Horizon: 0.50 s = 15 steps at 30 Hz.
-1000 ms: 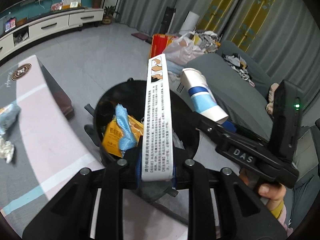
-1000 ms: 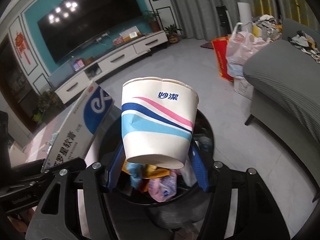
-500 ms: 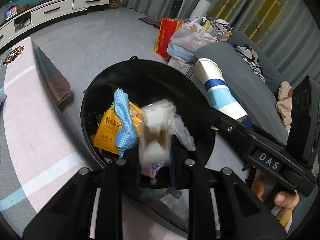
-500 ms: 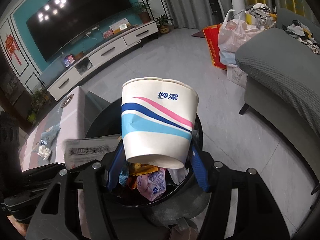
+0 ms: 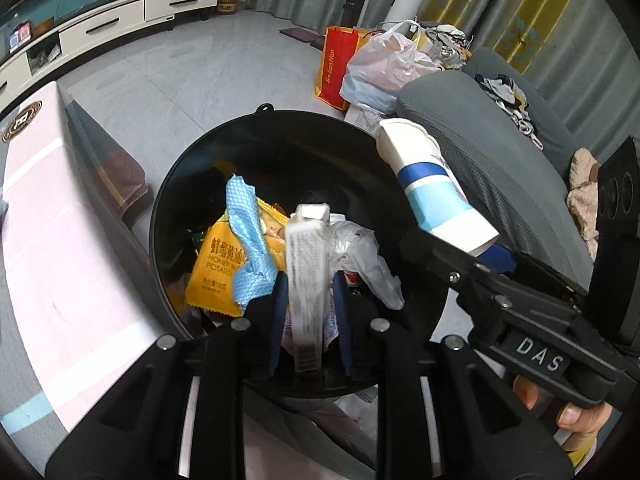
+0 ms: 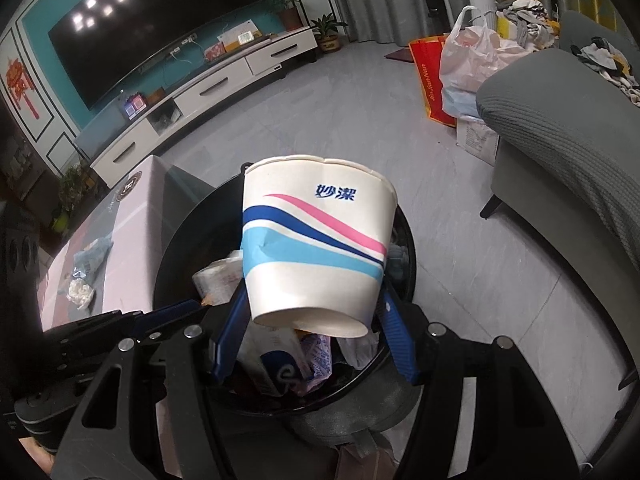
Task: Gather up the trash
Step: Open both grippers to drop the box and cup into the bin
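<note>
A black round bin point(image 5: 160, 208) point(image 6: 408, 248) holds an orange snack packet point(image 5: 212, 268), a blue cloth point(image 5: 248, 236) and crumpled plastic point(image 5: 360, 256). My left gripper point(image 5: 309, 280) point(image 6: 192, 312) hangs over it with its jaws a narrow gap apart. The long white box point(image 5: 306, 280), blurred, is dropping out from between them; its blue-logo face point(image 6: 280, 368) lies among the trash. My right gripper point(image 6: 312, 296) point(image 5: 456, 248) is shut on a white paper cup point(image 6: 316, 248) point(image 5: 432, 184) with blue and pink stripes, over the bin's right side.
A pink and grey table point(image 5: 40, 240) stands left of the bin, with a white tissue point(image 6: 80, 292) and a blue wrapper point(image 6: 92, 252) on it. A grey sofa point(image 5: 500, 160) is on the right. A red bag point(image 5: 334, 64) and a plastic bag point(image 5: 384, 68) sit beyond.
The white box stood upright in my left gripper a second ago; it tipped forward and fell toward the bin. Both grippers sank closer to the bin. The cup stays held.
</note>
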Available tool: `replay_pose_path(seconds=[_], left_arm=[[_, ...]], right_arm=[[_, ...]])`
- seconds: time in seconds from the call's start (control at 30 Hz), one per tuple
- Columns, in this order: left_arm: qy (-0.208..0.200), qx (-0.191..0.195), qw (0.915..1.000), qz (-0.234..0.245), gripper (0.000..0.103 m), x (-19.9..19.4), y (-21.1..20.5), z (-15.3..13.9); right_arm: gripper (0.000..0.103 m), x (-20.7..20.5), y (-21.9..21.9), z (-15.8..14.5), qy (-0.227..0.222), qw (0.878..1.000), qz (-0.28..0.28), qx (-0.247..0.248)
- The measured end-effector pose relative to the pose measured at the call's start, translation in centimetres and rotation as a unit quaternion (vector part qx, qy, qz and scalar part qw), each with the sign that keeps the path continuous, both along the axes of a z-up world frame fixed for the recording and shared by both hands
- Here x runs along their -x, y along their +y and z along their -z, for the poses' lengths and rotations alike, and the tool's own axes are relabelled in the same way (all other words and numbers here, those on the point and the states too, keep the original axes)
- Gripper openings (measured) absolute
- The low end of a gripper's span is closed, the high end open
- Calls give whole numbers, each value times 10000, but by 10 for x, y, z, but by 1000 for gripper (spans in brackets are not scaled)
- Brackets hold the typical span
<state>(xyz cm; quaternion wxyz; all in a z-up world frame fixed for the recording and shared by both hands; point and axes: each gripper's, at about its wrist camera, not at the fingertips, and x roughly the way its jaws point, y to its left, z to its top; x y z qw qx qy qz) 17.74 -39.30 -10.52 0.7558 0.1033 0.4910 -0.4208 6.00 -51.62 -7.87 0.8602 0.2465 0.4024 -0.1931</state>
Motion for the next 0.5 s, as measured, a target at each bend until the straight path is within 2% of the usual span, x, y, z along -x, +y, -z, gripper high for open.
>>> replay_pose_path(seconds=[0.2,0.3,0.5], left_arm=[[-75,-24,10000,-49,23,-2,2,-2],[-170,-58,9998,-83,27,-2,3,-5],[-272,35,9994,-231,46,-6,13,-13]], right_arm=[[62,-2,0,1,62,10000,-28,5],[62,-2,2,2,112,9999,-33,66],[63,-2,2,3,151,9998,-14,97]])
